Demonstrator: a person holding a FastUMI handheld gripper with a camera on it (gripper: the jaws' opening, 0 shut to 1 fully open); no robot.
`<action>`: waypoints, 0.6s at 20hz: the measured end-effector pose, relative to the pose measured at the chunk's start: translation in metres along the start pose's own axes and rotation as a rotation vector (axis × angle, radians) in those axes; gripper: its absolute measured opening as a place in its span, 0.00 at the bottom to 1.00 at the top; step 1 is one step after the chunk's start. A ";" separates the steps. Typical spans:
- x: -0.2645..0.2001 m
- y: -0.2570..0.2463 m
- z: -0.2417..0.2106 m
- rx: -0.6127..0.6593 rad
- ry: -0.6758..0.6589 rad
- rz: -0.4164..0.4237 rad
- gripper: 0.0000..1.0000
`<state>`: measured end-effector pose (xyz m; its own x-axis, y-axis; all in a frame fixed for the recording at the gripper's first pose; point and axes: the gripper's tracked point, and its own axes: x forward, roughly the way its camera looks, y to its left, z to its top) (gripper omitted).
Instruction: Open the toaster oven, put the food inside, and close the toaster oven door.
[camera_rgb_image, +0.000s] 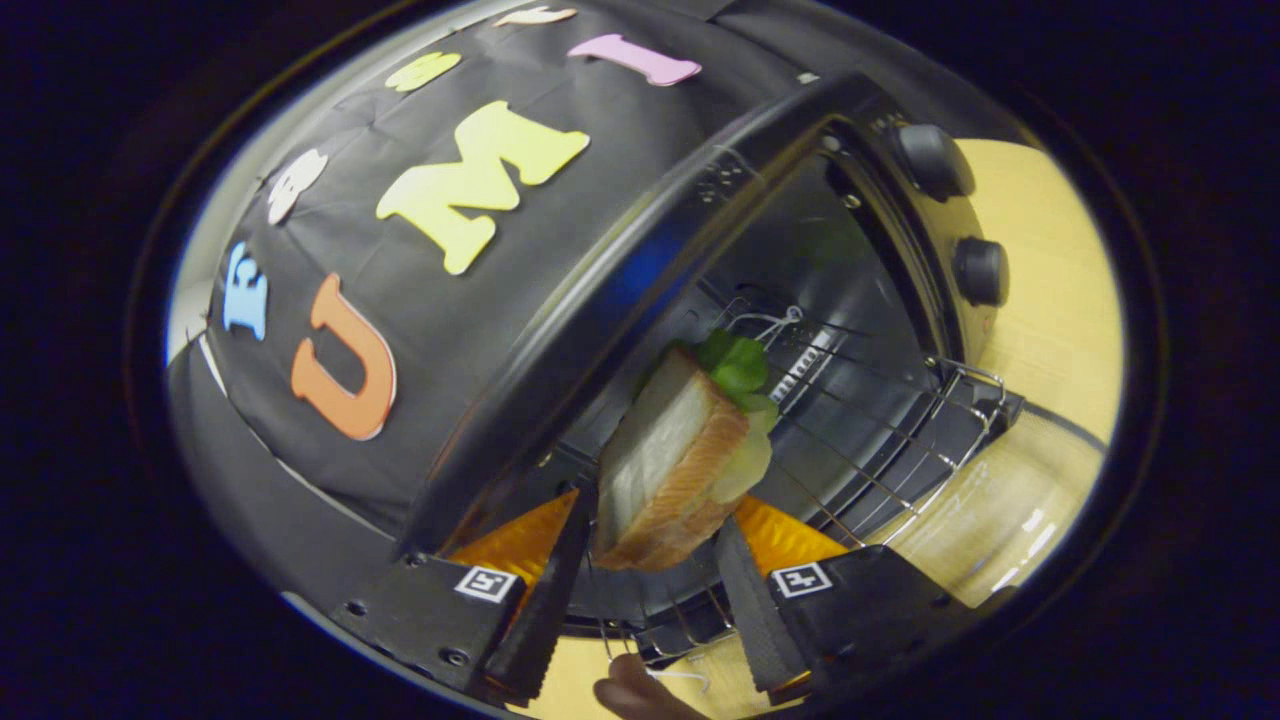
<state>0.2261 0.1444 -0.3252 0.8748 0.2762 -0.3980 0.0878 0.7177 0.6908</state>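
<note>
Toasted bread with a green leaf tucked in, the sandwich (680, 455) sits clamped between the jaws of the gripper (650, 590), both fingers pressing its sides, held just ahead of the open toaster oven (800, 260) and over its pulled-out wire rack (900, 440). To do this step well I'd carry the food further in, keep it level so the filling doesn't slide out, and set it down flat on the rack wires before letting go. Inside, the oven cavity looks bare apart from that rack, and it all stands on a pale wooden counter (1050, 300).
</note>
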 end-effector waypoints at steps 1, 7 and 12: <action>0.001 0.004 -0.002 -0.058 0.021 0.006 0.82; -0.003 -0.006 -0.009 -0.277 0.047 -0.034 0.89; -0.004 -0.023 -0.019 -0.675 0.060 -0.151 0.92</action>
<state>0.2114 0.1383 -0.3507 0.8469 0.1632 -0.5061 -0.1261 0.9862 0.1069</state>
